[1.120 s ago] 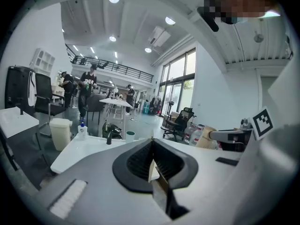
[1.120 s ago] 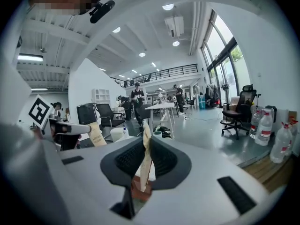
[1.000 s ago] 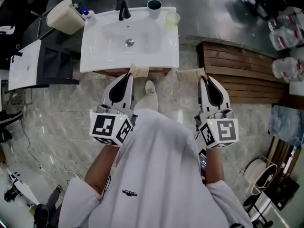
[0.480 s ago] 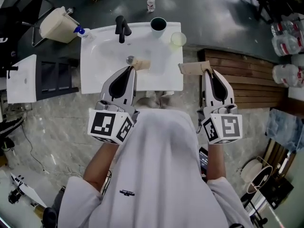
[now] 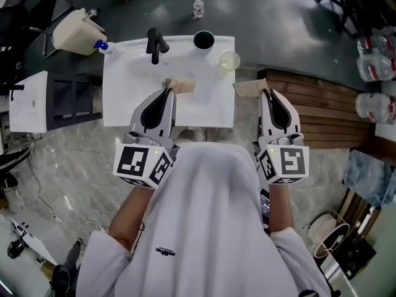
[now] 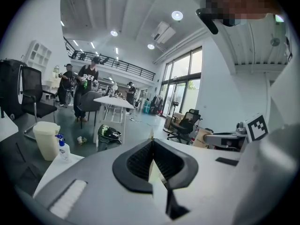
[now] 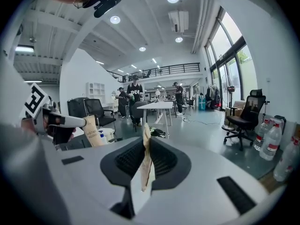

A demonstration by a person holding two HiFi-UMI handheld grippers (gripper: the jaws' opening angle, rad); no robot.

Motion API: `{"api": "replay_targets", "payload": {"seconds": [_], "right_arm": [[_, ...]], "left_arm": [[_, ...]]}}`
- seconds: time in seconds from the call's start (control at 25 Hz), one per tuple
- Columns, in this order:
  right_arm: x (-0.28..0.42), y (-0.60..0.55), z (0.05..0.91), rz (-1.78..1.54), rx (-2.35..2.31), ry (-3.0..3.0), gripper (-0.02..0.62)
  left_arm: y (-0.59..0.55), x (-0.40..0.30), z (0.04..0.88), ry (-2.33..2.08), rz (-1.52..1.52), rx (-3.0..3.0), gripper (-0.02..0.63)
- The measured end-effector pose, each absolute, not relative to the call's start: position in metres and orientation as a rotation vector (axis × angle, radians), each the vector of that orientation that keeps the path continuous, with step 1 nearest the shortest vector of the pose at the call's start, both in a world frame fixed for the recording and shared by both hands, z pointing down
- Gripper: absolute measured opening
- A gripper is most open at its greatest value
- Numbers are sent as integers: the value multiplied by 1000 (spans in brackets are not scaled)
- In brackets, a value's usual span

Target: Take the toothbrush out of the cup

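**White sink ahead, and both grippers are busy**

White is the sink (image 5: pixel 117 104), straight ahead at 12 o'clock. A spray bottle (image 5: pixel 103 46) stands on its 10 o'clock corner. The black tap (image 5: pixel 156 44) is next, at 11 o'clock.

The left gripper (image 5: pixel 168 92) hangs over the near part of the sink. Its jaws are pinched tight on a tan card (image 5: pixel 183 85).

The dark cup (image 5: pixel 203 40) stands on the back edge at 12 o'clock, just right of the tap. A pale cup (image 5: pixel 229 60) sits near it at 1 o'clock. The toothbrush is too small to see from here, so I cannot tell which cup holds it.

The right gripper (image 5: pixel 265 93) is off the sink's right edge, at 2 o'clock. Its jaws are squeezed on a tan slip (image 5: pixel 247 88).

To do this step well, I think it helps to look into both cups first. One gripper would probably need to let go of its paper. Then it can pinch the brush handle up high and lift it straight up. A sideways pull could tip the cup into the sink.
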State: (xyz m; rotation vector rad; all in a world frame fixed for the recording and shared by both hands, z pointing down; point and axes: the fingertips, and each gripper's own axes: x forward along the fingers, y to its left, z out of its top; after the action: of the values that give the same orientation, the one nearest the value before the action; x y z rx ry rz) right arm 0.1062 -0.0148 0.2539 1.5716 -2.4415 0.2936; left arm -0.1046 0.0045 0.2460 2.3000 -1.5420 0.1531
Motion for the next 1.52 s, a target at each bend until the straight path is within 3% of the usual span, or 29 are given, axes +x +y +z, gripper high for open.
{"api": "replay_targets", "payload": {"seconds": [1.52], "right_arm": [[93, -143, 335, 380, 1506, -2459, 29]], "left_arm": [[-78, -94, 317, -1585, 262, 2173, 6]]}}
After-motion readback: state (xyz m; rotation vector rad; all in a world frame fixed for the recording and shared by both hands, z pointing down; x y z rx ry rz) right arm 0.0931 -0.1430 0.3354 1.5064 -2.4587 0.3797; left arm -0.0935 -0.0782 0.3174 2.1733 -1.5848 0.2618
